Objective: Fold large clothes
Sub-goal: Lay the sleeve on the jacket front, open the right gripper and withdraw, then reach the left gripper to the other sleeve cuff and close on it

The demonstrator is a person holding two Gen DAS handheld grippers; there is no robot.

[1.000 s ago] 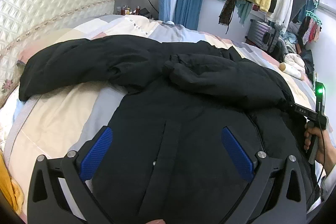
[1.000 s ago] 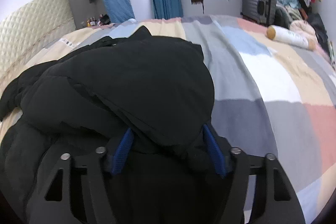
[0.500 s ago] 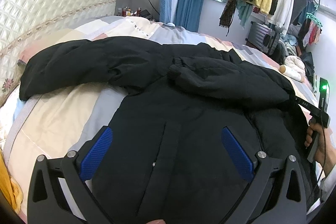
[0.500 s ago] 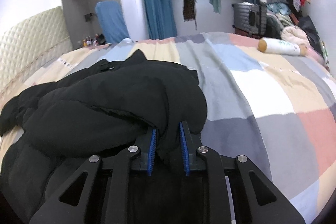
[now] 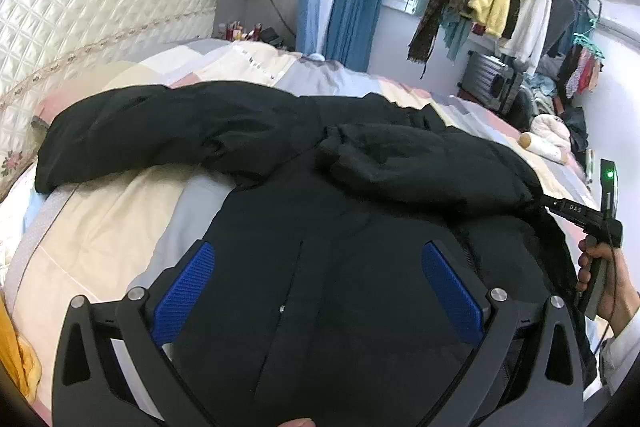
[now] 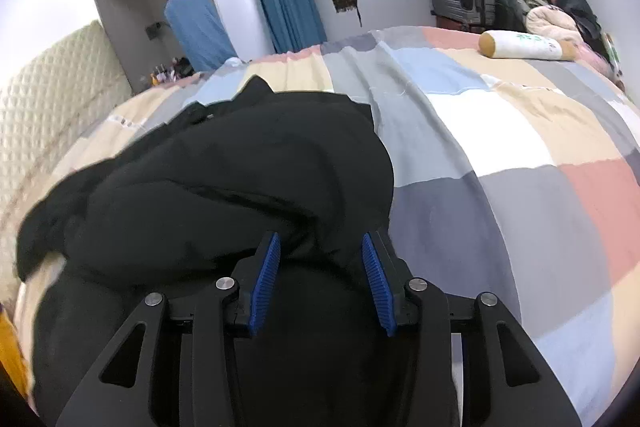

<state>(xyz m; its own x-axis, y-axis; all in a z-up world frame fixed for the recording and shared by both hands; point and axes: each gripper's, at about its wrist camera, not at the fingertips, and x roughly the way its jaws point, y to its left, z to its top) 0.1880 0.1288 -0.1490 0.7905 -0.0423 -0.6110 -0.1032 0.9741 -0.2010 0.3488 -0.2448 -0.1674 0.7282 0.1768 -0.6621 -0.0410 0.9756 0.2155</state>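
Black jacket point(image 5: 328, 267) on pastel patchwork quilt point(image 6: 500, 155); blue-padded tongs point(image 5: 318, 291)

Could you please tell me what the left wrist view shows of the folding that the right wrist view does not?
Only the left wrist view shows the jacket's far sleeve stretched out toward the headboard, the open left gripper over the jacket's body, and the hand holding the other tool. Only the right wrist view shows the right gripper, its blue pads apart around a bulge of fabric. Both show the black jacket on the patchwork bedspread.
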